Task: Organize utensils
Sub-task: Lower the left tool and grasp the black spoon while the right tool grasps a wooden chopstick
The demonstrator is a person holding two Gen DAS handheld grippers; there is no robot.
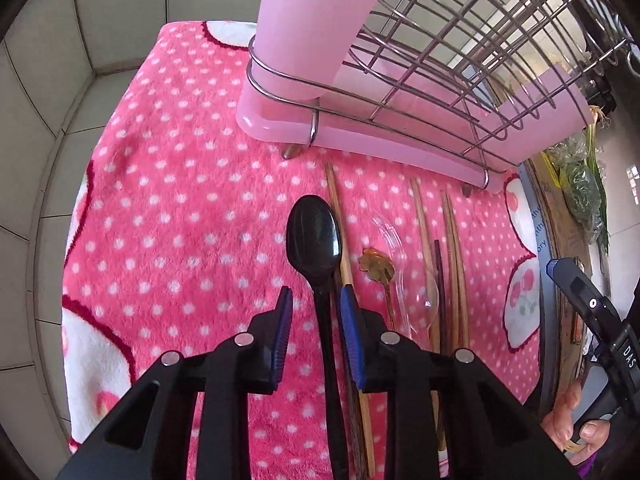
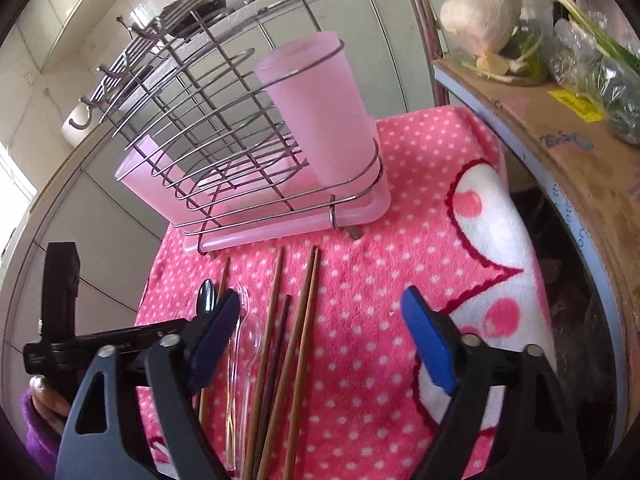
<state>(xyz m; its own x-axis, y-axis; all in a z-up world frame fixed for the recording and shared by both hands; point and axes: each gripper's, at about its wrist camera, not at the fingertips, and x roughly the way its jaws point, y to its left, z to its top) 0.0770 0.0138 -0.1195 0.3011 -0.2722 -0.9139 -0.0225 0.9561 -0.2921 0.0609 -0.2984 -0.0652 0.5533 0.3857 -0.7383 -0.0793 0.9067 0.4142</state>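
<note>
A pink polka-dot cloth (image 1: 192, 184) covers the worktop. At its far edge stands a wire rack (image 1: 460, 60) holding a pink cup (image 1: 312, 24). In front of the rack, a row of utensils lies side by side: a black spoon (image 1: 316, 236), wooden chopsticks (image 2: 304, 320) and a clear plastic spoon (image 2: 248, 332). The left hand-held gripper (image 1: 314, 304) straddles the black spoon's handle, pads apart, not pressing. The right hand-held gripper (image 2: 320, 320) hangs wide apart above the chopsticks.
</note>
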